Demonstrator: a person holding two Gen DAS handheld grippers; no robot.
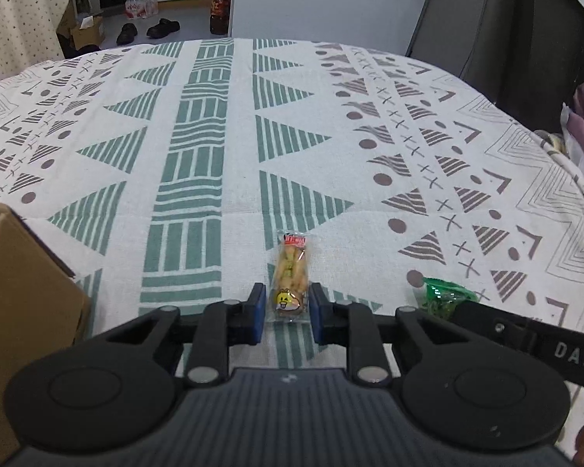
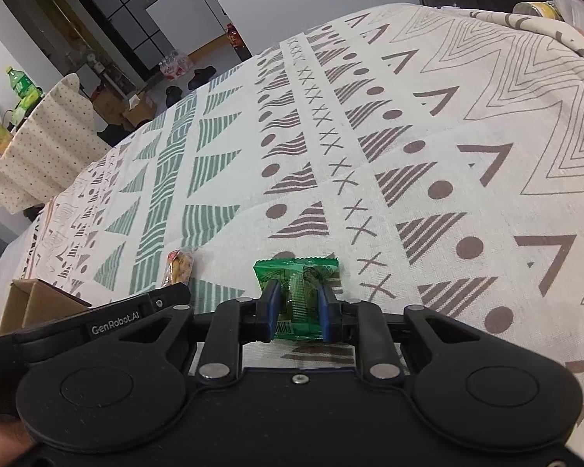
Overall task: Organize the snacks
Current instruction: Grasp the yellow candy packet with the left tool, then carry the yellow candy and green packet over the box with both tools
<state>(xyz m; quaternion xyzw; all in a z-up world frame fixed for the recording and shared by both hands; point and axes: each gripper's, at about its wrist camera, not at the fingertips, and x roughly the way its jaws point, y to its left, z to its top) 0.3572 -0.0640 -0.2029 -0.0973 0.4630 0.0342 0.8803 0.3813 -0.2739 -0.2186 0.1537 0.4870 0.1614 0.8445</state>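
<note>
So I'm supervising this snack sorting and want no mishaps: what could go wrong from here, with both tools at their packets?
1. The left tool straddles only the near end of the long yellow packet; lifted there, it may droop or slip.
2. The right tool pinches the green packet, already creased; a harder squeeze might crush what's inside.
3. The tools sit close together, so they could bump on the way to the box.

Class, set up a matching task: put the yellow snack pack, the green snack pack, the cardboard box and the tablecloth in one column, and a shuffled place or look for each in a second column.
Things
1. yellow snack pack
2. green snack pack
3. cardboard box
4. tablecloth

Descriptions
A. at the table's left edge
B. between the right gripper's fingers
C. patterned with triangles
D. between the left gripper's fingers

Pairs: 1-D, 2-B, 3-A, 4-C
</note>
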